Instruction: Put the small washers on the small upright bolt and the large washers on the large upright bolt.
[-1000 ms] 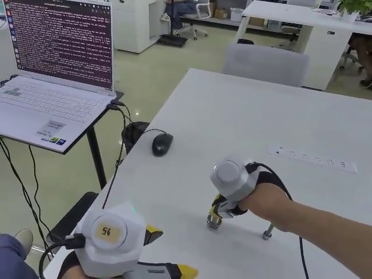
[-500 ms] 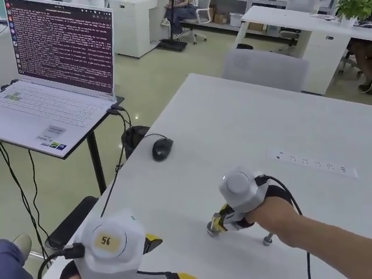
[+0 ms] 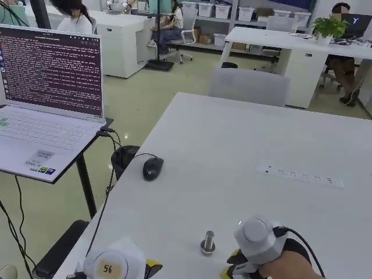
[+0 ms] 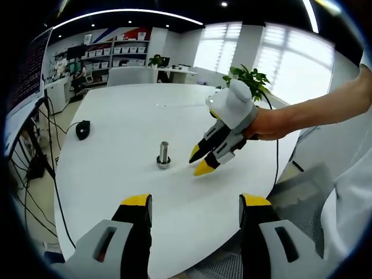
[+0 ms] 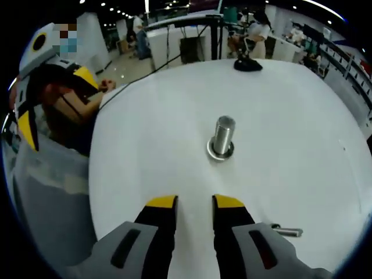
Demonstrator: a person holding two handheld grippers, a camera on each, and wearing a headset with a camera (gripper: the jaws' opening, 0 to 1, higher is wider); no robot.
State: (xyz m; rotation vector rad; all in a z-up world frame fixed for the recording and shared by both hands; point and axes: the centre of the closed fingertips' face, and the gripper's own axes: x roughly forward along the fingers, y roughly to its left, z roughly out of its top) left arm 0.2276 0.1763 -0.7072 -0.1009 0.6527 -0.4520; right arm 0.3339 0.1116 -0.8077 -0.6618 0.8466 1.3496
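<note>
Right gripper [image 5: 195,204] fingers narrow, a slim gap between them with nothing in it. Straight ahead of the tips the large upright bolt [image 5: 222,136] stands on the white bench [image 5: 302,116], a metal ring [image 5: 221,153] at its foot. A small bolt [image 5: 286,231] sits just off the right-hand finger, upright or lying I cannot tell. Left gripper [image 4: 195,204] fingers wide and empty, the large upright bolt ahead of them, a little toward the left finger, with the right gripper's tips near it.

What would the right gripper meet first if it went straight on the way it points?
Probably the upright bolt, standing just ahead of the right gripper on the table. The left gripper view shows it sloping downward, so it might touch the table first.
</note>
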